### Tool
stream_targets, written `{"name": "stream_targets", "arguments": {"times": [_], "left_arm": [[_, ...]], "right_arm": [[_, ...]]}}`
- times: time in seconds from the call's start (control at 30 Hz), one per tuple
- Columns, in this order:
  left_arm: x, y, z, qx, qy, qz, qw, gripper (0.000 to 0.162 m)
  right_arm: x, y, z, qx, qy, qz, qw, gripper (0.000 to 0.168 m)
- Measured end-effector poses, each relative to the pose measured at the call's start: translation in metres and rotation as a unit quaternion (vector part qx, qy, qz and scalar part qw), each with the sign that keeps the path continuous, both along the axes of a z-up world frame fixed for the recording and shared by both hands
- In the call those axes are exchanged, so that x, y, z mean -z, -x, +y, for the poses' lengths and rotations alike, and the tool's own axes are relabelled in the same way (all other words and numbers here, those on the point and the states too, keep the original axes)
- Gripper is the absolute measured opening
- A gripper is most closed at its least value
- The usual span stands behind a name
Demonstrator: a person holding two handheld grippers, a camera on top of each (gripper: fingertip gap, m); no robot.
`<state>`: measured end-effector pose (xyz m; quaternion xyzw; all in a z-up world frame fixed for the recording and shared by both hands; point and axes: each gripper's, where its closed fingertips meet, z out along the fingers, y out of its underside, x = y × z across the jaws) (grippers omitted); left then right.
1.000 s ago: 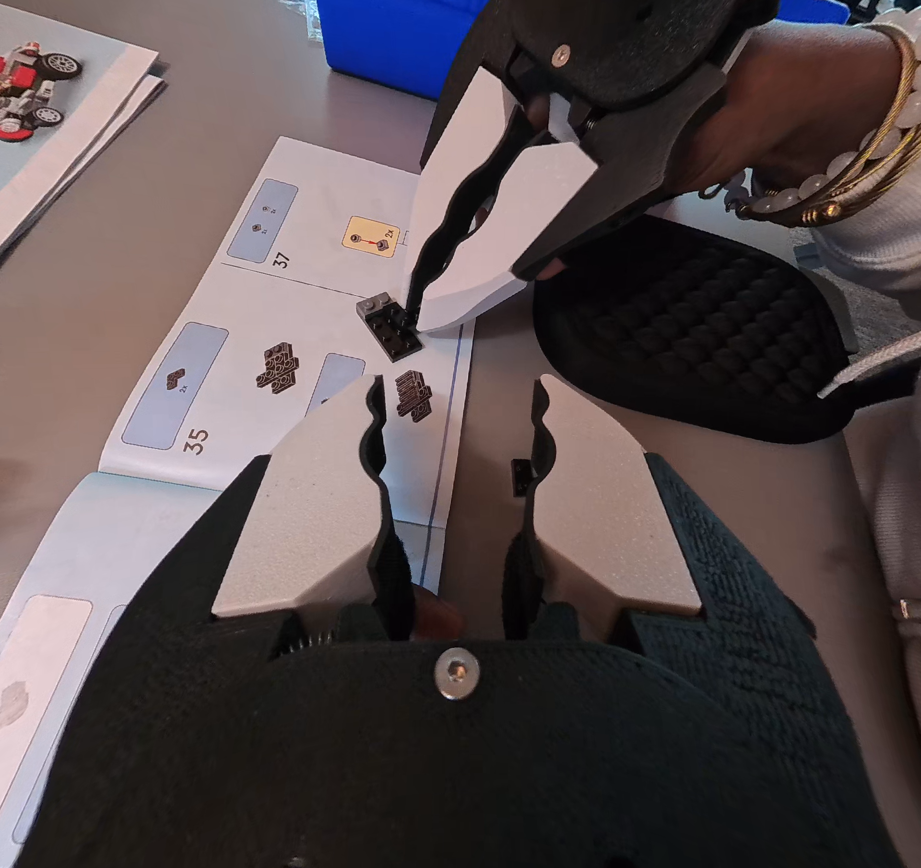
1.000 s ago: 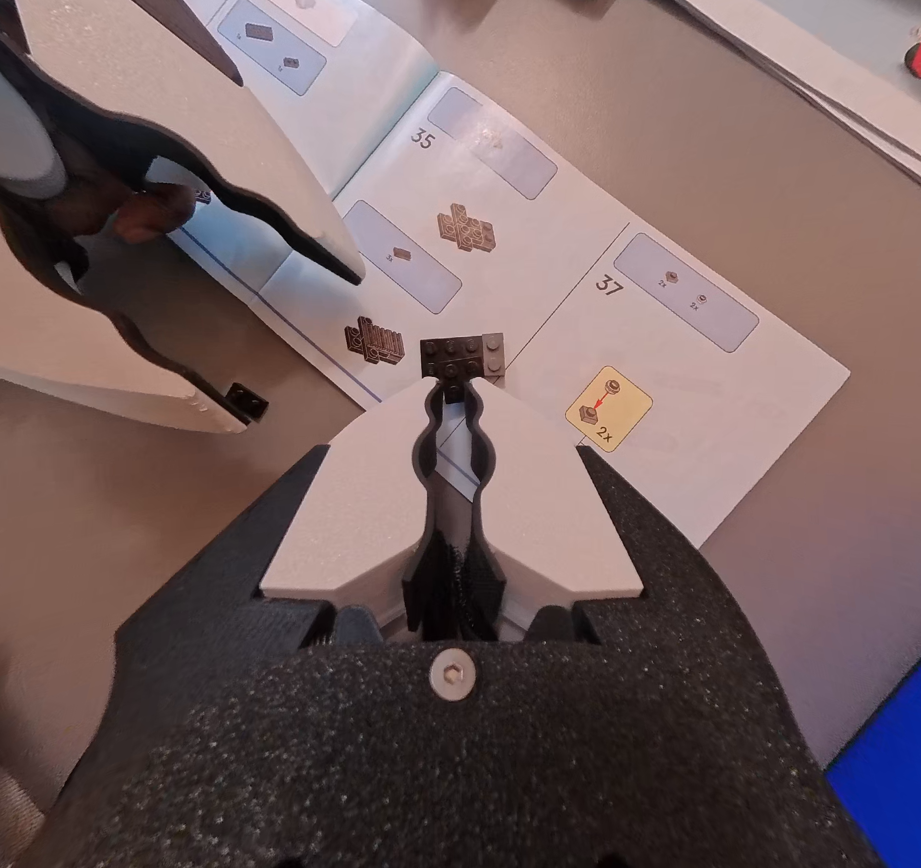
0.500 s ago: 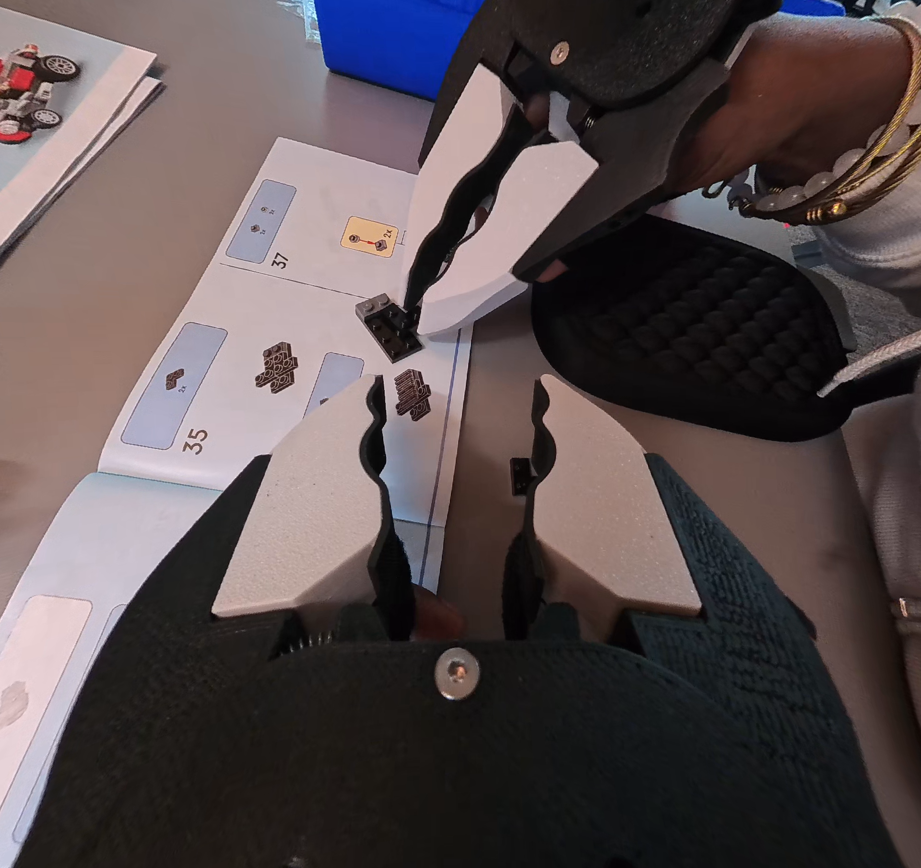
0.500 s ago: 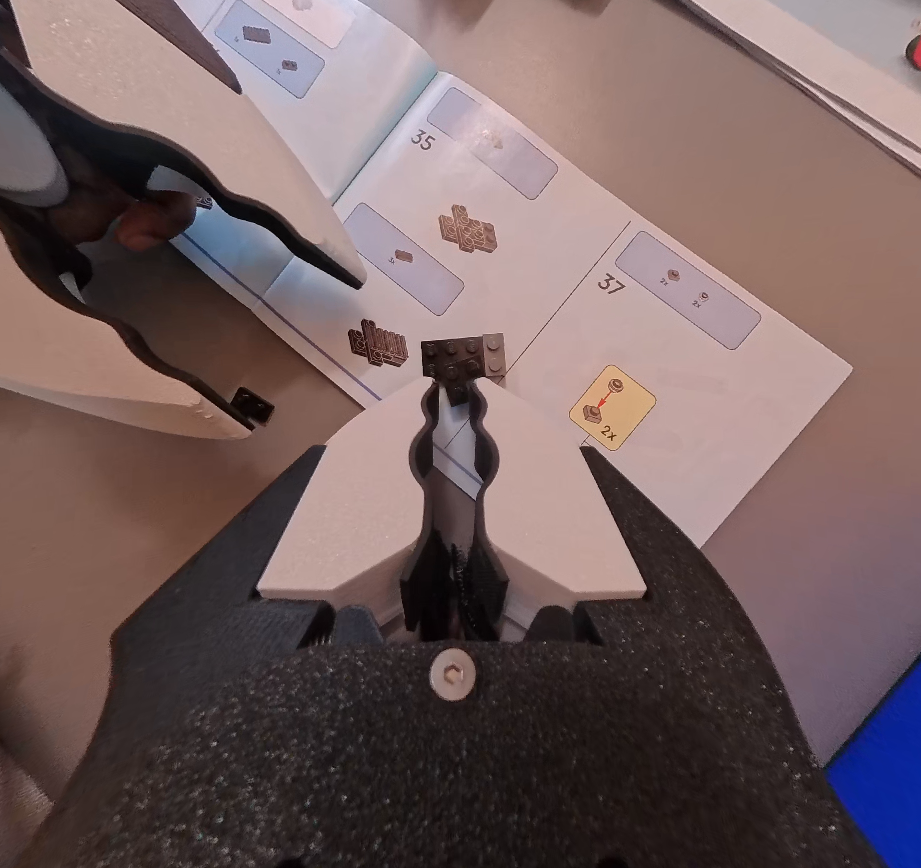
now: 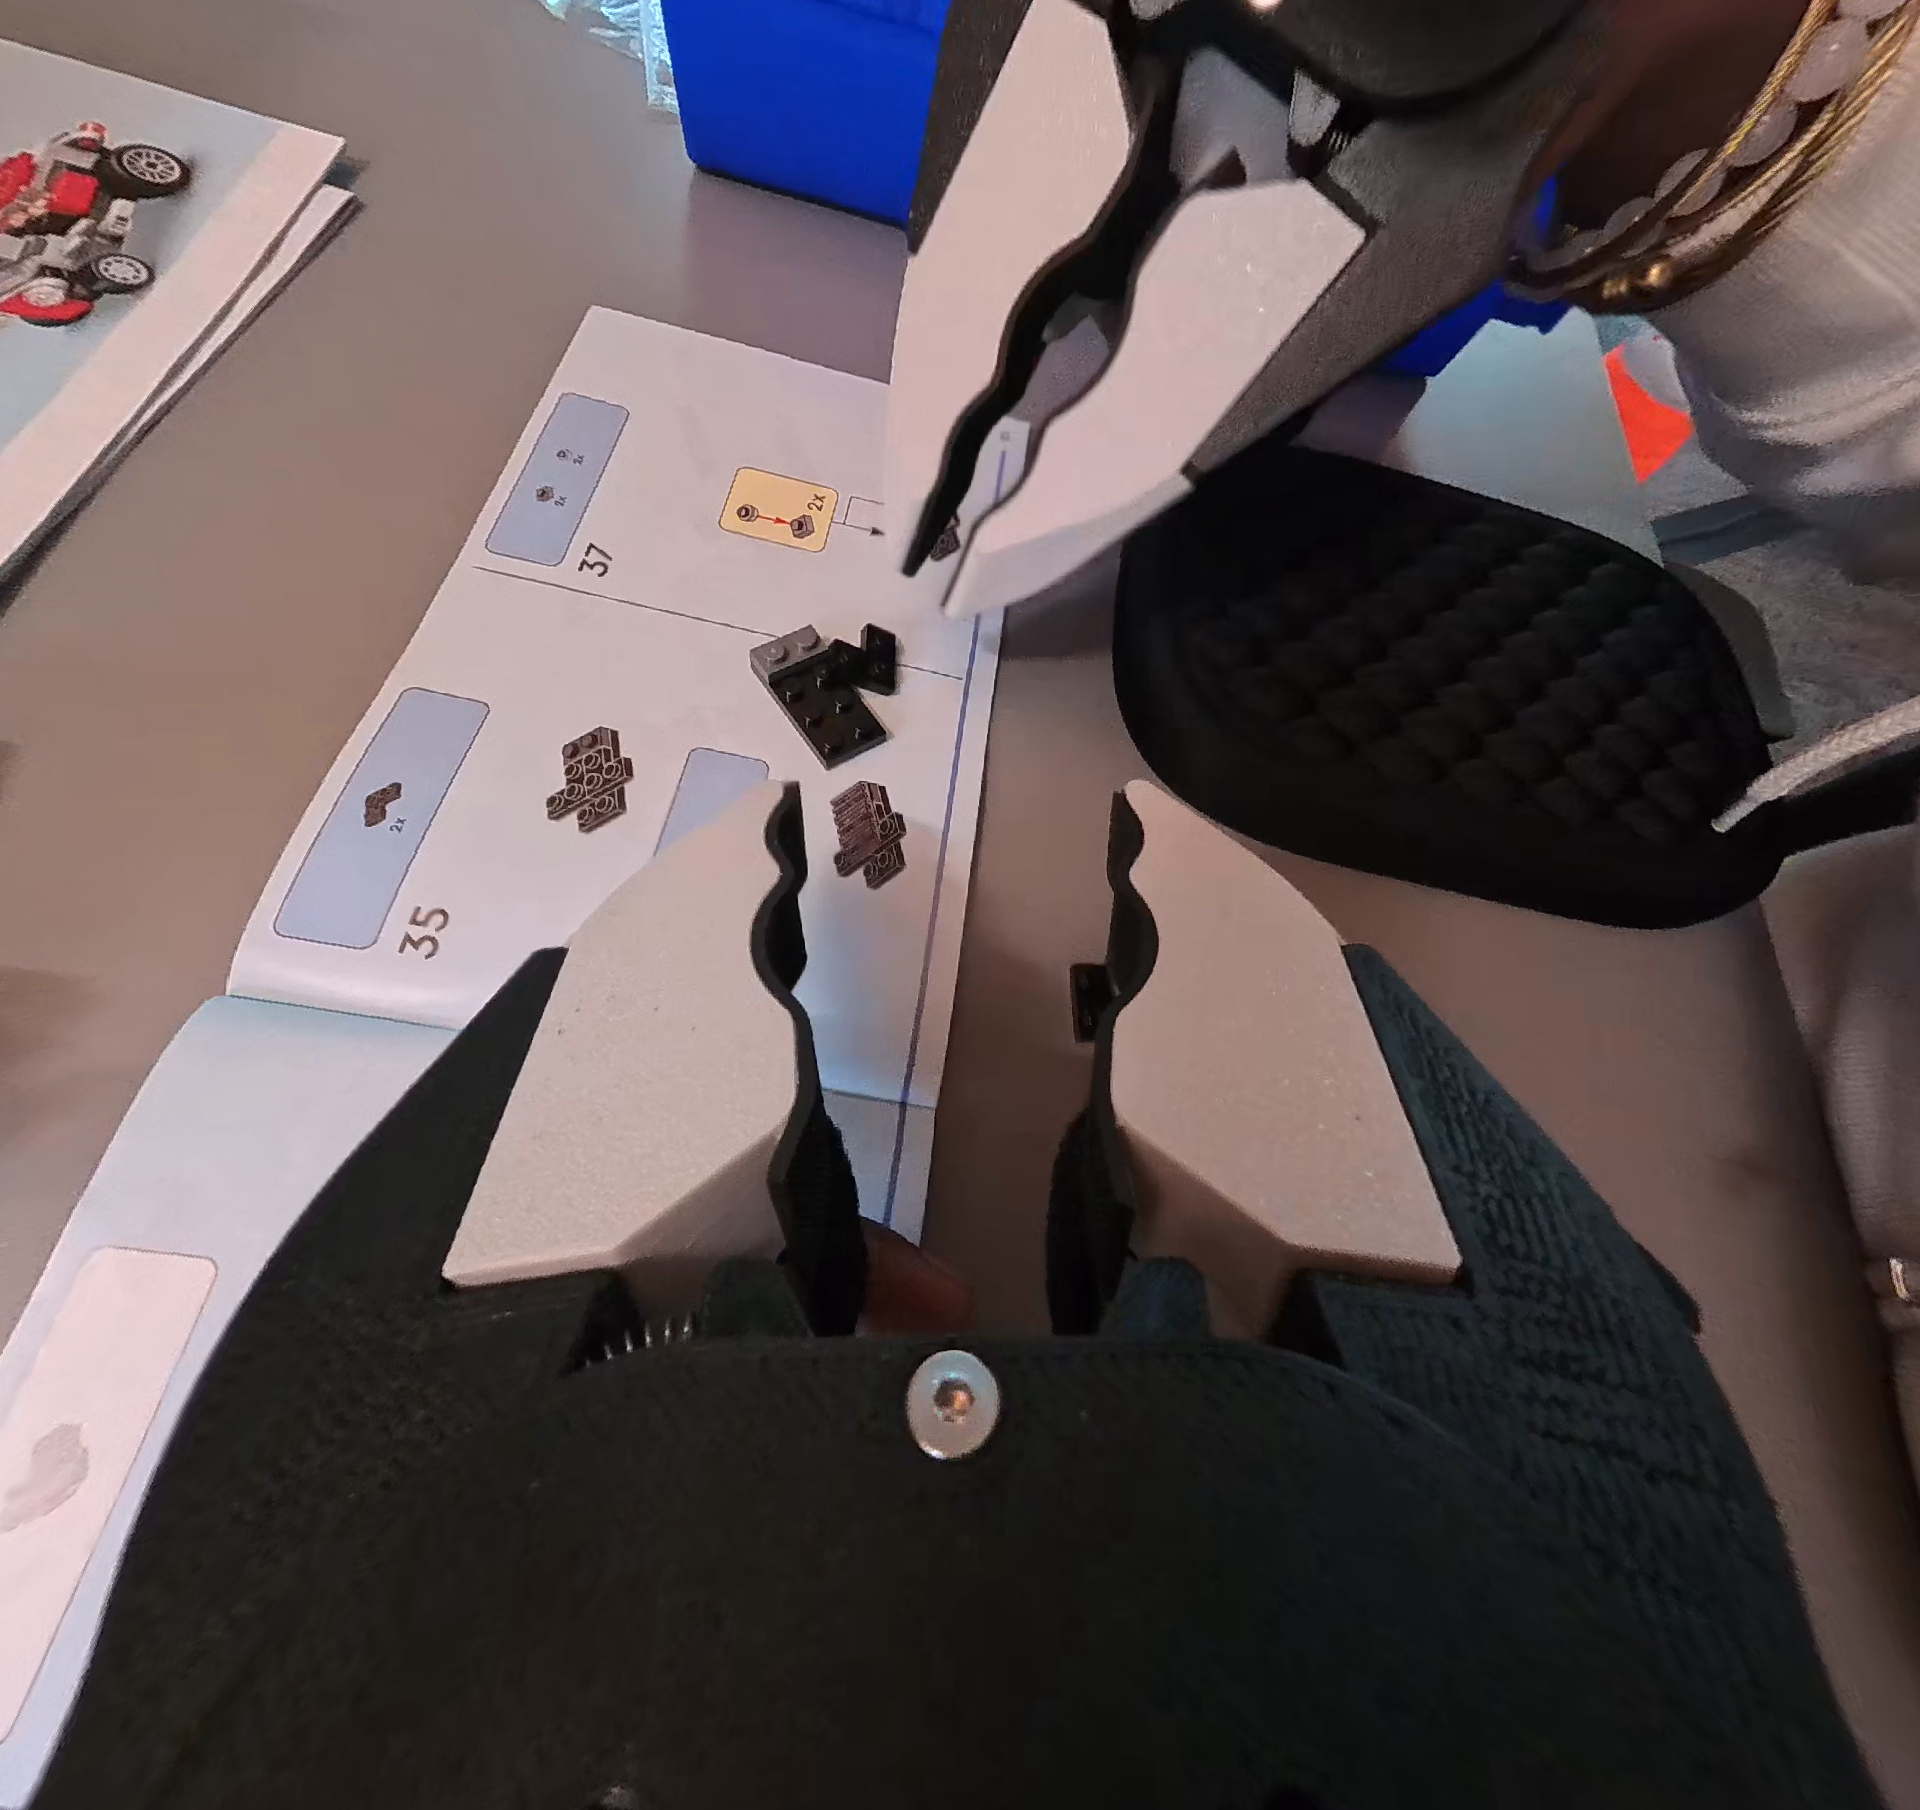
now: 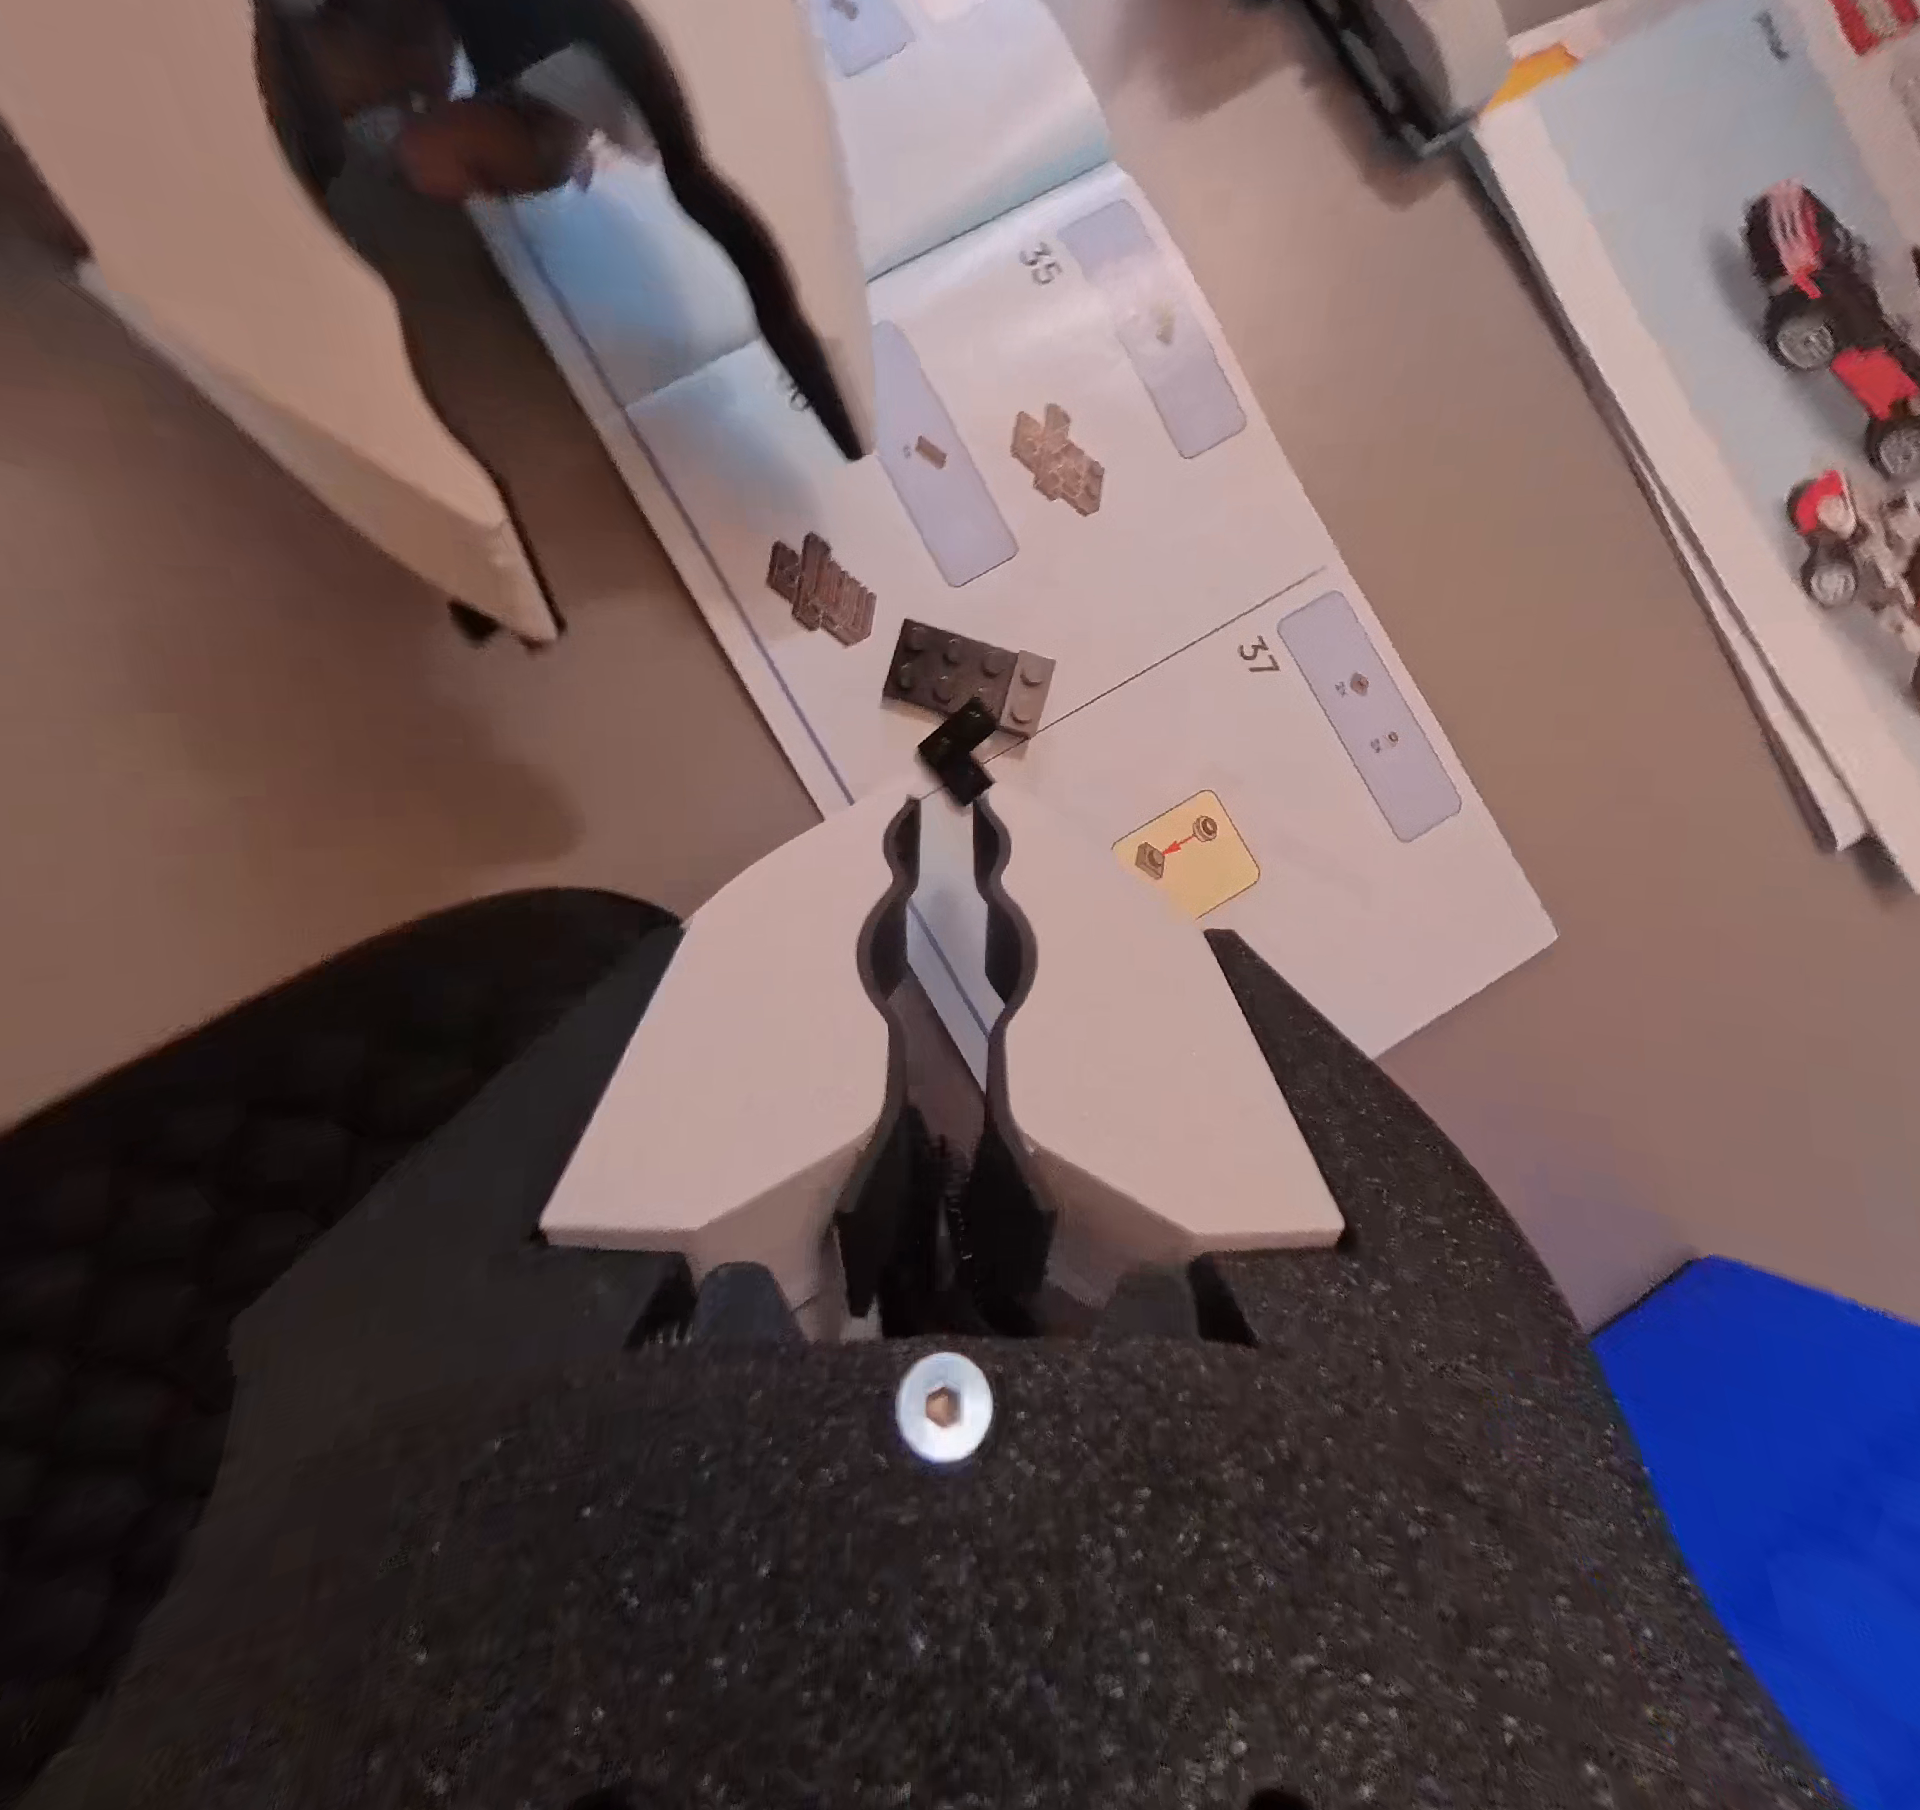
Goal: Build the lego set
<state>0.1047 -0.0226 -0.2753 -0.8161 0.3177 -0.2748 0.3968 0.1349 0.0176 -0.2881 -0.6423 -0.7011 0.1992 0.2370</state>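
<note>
The black plate assembly with a small black bracket leaning on it lies on the open instruction booklet, just below the right gripper, whose fingers stand slightly apart, holding nothing. The left gripper hangs nearer, fingers spread wide.

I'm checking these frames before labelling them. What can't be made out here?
- Left wrist view: a small black piece on the table, mostly hidden behind the left gripper's finger.
- Both views: whether the small black bracket is seated on the black plate assembly; too small, blurred.
- Right wrist view: right gripper looks barely parted; motion blur.
</note>
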Motion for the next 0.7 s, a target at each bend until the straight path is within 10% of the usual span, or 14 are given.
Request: {"name": "stream_targets", "arguments": {"times": [0.33,0.7], "left_arm": [[0.008,-0.016,0.006,0.019,0.05,-0.019,0.998,0.057],[0.018,-0.031,0.003,0.025,0.08,-0.019,0.996,0.059]], "right_arm": [[0.017,0.009,0.004,-0.078,-0.028,0.004,0.997,0.011],[0.011,0.012,-0.004,0.076,0.137,0.042,0.987,0.008]]}}
